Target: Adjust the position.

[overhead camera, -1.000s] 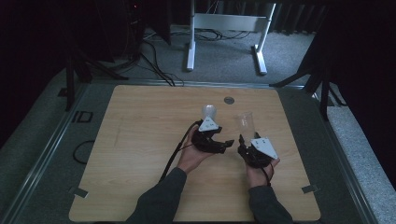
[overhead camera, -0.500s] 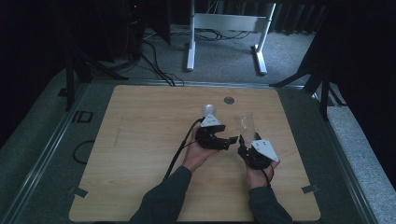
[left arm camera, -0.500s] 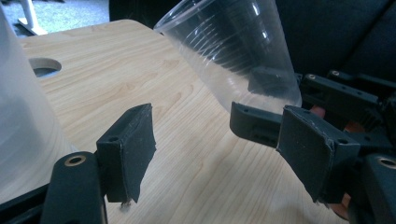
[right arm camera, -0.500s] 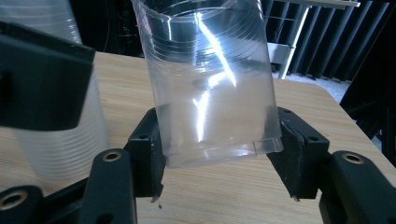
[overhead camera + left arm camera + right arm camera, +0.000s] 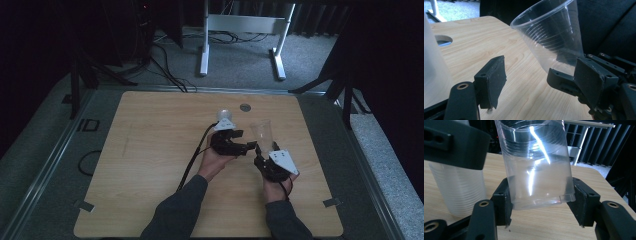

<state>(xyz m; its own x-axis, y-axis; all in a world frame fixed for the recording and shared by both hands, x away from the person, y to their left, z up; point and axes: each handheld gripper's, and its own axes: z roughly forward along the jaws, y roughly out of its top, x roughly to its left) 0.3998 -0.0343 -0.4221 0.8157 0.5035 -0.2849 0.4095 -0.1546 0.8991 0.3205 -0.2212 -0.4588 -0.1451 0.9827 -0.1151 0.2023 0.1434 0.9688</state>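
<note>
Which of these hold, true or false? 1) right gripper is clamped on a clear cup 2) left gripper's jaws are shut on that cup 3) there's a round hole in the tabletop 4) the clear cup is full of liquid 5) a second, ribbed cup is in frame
1) True: the right gripper has its jaws against both sides of the clear cup near its base.
2) False: the left gripper is open, jaws apart with bare table between them.
3) True: a round hole sits near the table's far edge.
4) False: it looks empty.
5) True: a ribbed cup stands beside it in the right gripper view.
</note>
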